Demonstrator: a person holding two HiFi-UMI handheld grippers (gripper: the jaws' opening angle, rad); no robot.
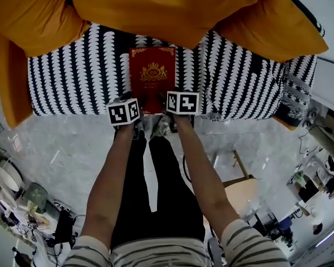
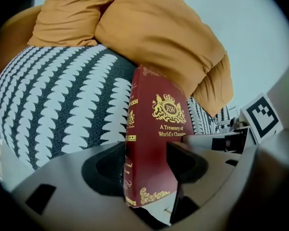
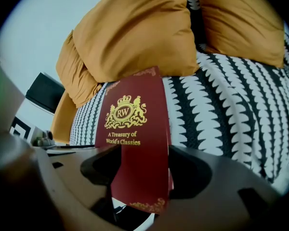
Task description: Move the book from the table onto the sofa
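A dark red book point(image 1: 152, 74) with gold print lies flat over the front of the black-and-white patterned sofa seat point(image 1: 72, 77). Its far edge reaches toward the orange cushions point(image 1: 156, 10). Both grippers hold its near edge. My left gripper point(image 1: 131, 107) has the spine corner of the book point(image 2: 151, 129) between its jaws, which press on both sides. My right gripper point(image 1: 175, 105) grips the other near corner of the book point(image 3: 135, 129), with its jaws closed against cover and underside. I cannot tell whether the book rests on the seat or hangs just above it.
More orange cushions point(image 1: 278, 24) line the sofa's back and left arm point(image 1: 11, 82). Below the sofa's front edge is grey marbled floor point(image 1: 72, 154), with the person's legs point(image 1: 150, 188) on it. A wooden stool point(image 1: 242, 191) stands at the right and cluttered things point(image 1: 22, 199) at the lower left.
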